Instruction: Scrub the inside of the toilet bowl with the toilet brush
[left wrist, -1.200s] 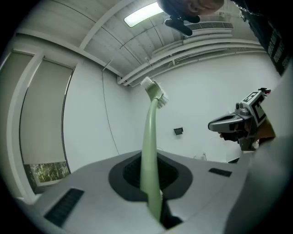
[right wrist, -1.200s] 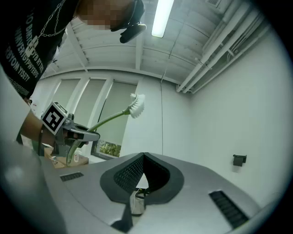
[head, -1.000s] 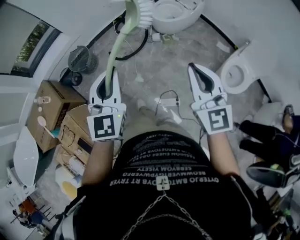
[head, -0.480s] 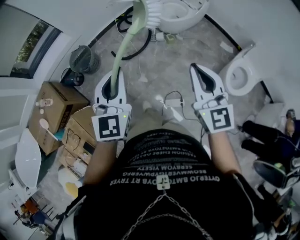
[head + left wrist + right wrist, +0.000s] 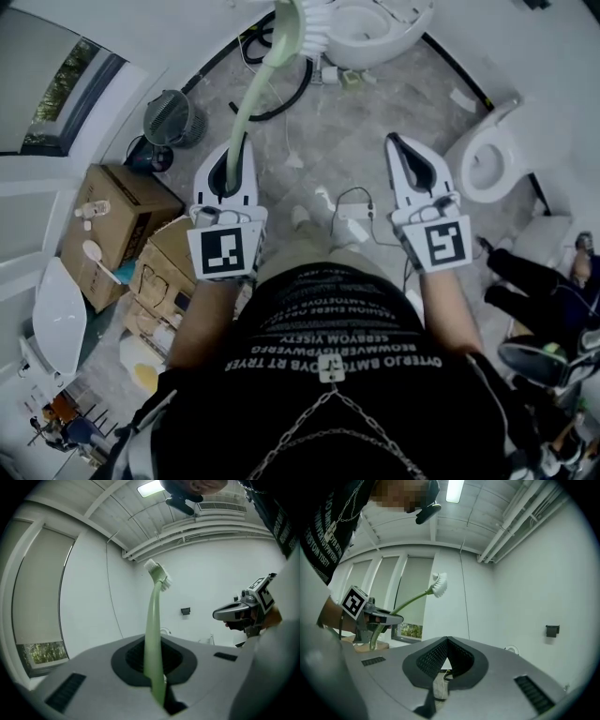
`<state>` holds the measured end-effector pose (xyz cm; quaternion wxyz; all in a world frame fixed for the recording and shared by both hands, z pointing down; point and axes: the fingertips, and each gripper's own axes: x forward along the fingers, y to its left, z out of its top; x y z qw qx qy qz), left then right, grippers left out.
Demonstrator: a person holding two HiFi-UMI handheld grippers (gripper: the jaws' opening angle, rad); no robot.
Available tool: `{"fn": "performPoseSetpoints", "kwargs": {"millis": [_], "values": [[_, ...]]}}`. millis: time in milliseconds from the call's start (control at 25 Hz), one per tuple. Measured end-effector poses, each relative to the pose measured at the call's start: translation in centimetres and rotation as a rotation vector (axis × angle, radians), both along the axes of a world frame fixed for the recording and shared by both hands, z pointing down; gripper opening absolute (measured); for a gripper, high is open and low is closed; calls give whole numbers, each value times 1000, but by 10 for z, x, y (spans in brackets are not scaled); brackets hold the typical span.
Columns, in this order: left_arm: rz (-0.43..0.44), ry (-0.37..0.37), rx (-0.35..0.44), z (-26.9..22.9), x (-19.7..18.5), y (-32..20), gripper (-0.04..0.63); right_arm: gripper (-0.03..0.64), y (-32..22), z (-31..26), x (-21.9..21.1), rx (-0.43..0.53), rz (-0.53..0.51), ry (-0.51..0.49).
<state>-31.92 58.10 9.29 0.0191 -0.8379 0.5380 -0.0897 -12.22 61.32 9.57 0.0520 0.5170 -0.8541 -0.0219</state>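
Observation:
In the head view my left gripper (image 5: 233,150) is shut on the light green handle of the toilet brush (image 5: 258,89). The handle slants up and away, and its white bristle head (image 5: 314,21) hangs beside the rim of the white toilet bowl (image 5: 380,28) at the top of the frame. The left gripper view shows the handle (image 5: 153,634) pinched between the jaws, bristles (image 5: 158,573) in the air. My right gripper (image 5: 396,145) is held level with the left one, shut and empty. The right gripper view looks along its closed jaws (image 5: 447,641) and catches the brush head (image 5: 439,584).
A second white toilet (image 5: 487,159) stands at the right wall. Cardboard boxes (image 5: 112,211) and a small fan (image 5: 169,117) crowd the left side. A black hose (image 5: 281,94) and a power strip with cables (image 5: 352,211) lie on the grey floor. Someone's legs (image 5: 534,277) are at the right.
Both grippers and the brush have drifted slightly forward and right toward the toilet bowl. The grip on the handle is the same, and the right gripper stays shut.

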Motion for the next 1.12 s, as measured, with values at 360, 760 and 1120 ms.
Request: {"fn": "performPoseSetpoints", "kwargs": {"millis": [360, 760, 1120], "values": [[9, 6, -5, 6, -16, -38, 0, -9, -37, 5, -19, -23, 3, -2], [34, 45, -3, 10, -50, -73, 0, -9, -67, -6, -54, -9, 19, 45], [76, 17, -24, 29, -49, -91, 0, -9, -76, -3, -35, -32, 82, 31]]}}
